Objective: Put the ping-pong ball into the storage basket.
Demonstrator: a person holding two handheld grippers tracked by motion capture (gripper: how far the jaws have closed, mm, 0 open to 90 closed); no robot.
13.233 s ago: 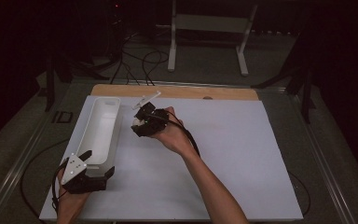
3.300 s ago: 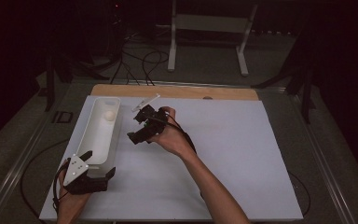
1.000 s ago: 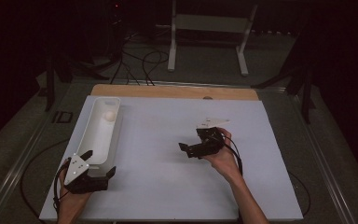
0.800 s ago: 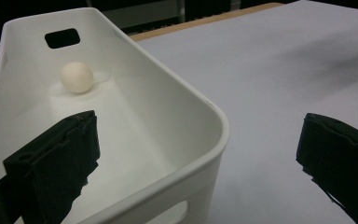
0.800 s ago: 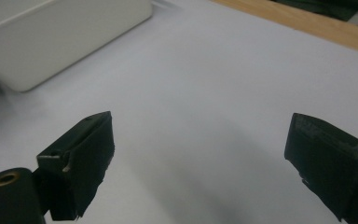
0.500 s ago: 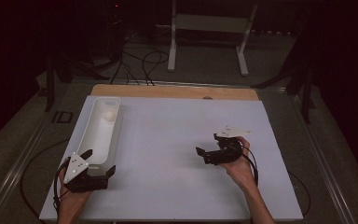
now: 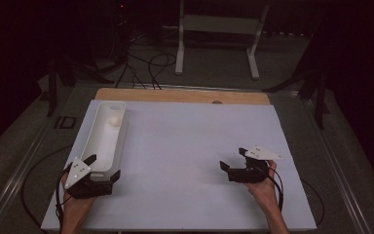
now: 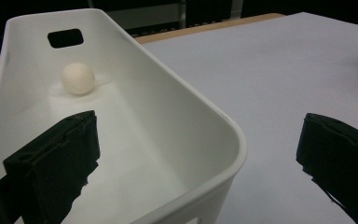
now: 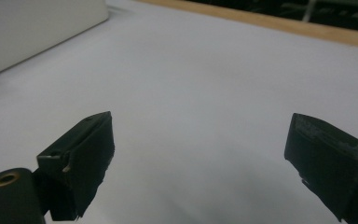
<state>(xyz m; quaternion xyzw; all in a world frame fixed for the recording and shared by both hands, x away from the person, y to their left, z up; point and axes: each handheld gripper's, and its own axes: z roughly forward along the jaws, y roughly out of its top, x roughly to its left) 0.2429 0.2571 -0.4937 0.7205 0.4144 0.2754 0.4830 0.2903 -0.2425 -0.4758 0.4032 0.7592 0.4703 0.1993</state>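
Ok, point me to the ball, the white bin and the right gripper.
ball [image 8: 78, 78], left gripper view, centre of its surface
white bin [image 7: 119, 141], high view, right wall
right gripper [image 7: 233, 164], high view, between its open fingers

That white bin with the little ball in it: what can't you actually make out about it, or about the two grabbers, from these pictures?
- White bin, high view: the left gripper covers its near end.
- Bin, left gripper view: the bottom edge cuts off its near wall; whether either jaw touches the rim is unclear.
- Ball: too small in the high view to tell its material.
- Right gripper, right gripper view: the bin is blurred and cut off by the top-left corner.
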